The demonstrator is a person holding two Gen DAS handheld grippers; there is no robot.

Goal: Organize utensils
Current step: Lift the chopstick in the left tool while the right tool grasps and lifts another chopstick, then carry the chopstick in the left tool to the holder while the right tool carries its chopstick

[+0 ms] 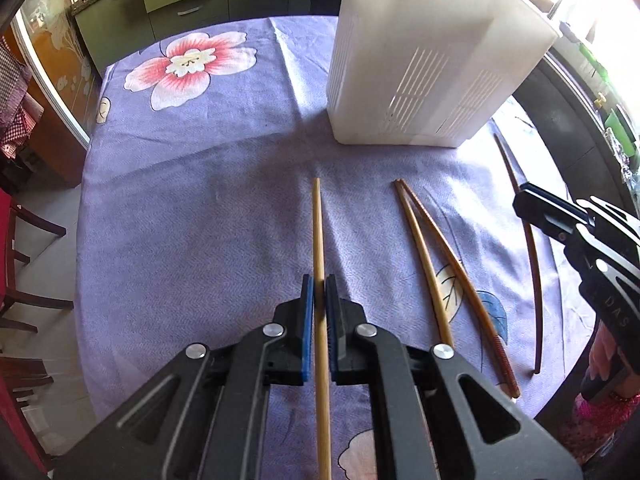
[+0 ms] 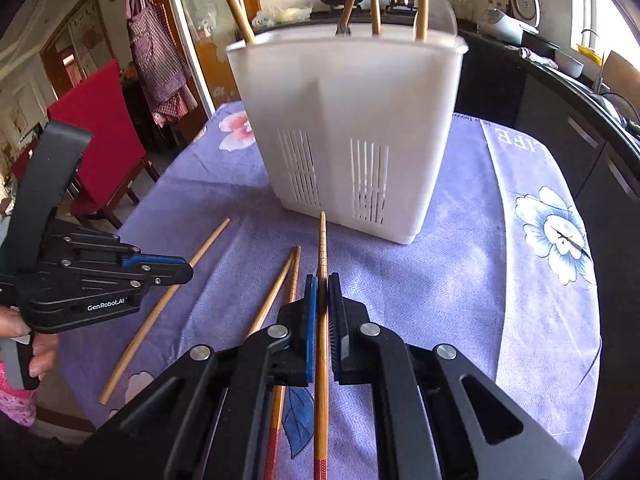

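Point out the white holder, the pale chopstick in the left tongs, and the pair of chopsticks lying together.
White holder (image 2: 352,120): right wrist view, front wall.
Pale chopstick (image 1: 318,232): left wrist view, shaft ahead of the left tongs (image 1: 319,284).
Pair of chopsticks (image 1: 430,248): left wrist view, mid-shaft.

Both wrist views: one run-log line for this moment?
left gripper: shut on pale wooden chopstick | right gripper: shut on dark brown chopstick | white slotted holder: upright
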